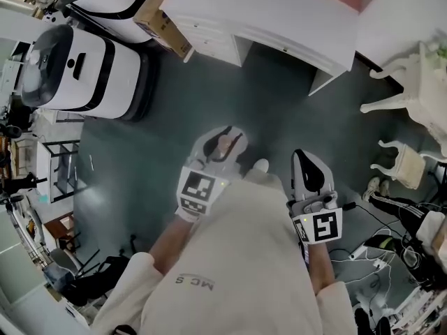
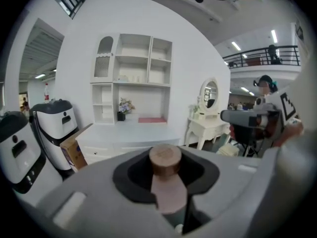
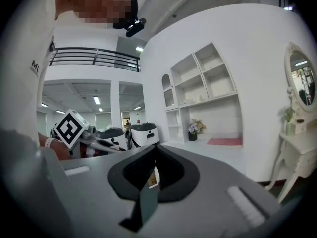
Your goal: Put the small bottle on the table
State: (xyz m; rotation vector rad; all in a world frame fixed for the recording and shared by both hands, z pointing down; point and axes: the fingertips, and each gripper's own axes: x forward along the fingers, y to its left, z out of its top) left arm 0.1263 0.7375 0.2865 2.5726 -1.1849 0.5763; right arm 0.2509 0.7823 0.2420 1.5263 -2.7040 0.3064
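The left gripper point(image 1: 222, 137) is closed on the small bottle point(image 2: 167, 187), which stands upright between its jaws with its round wooden cap point(image 2: 165, 158) on top. It is held in the air above the dark floor point(image 1: 174, 138), near the person's body and well apart from the white table point(image 1: 269, 12) at the far side. The right gripper point(image 1: 306, 162) is just right of it, its jaws drawn together with nothing between them. A cardboard box point(image 1: 165, 26) leans at the table's left end, beside two white machines point(image 1: 77, 68).
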